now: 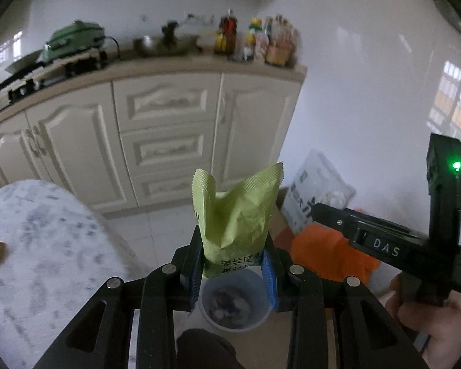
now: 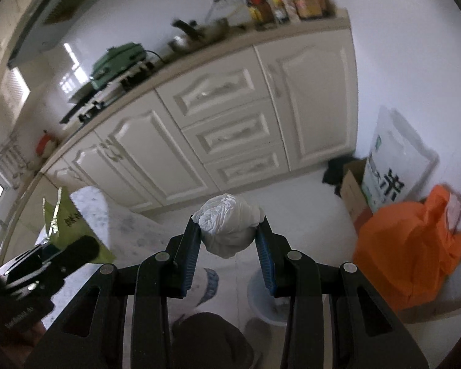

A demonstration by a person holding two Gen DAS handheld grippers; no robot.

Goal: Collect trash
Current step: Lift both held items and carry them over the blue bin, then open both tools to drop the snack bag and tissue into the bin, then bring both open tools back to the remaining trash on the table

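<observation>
My left gripper [image 1: 233,261] is shut on a crumpled green snack packet [image 1: 238,215], which stands upright between the blue pads. Directly below it on the floor sits a small pale bin [image 1: 233,304] with scraps inside. My right gripper [image 2: 228,240] is shut on a crumpled white wad of paper [image 2: 227,224]. In the right wrist view the same bin [image 2: 262,298] shows partly, under the right finger. The right gripper's body [image 1: 393,240] appears at the right of the left wrist view, and the left gripper with the green packet [image 2: 73,230] at the left of the right wrist view.
A round marble-patterned table [image 1: 39,246] lies at the left. An orange plastic bag [image 2: 408,246], a white rice sack [image 2: 390,166] and a cardboard box [image 2: 353,190] stand by the wall at the right. Cream kitchen cabinets [image 1: 165,141] with a cluttered counter fill the background.
</observation>
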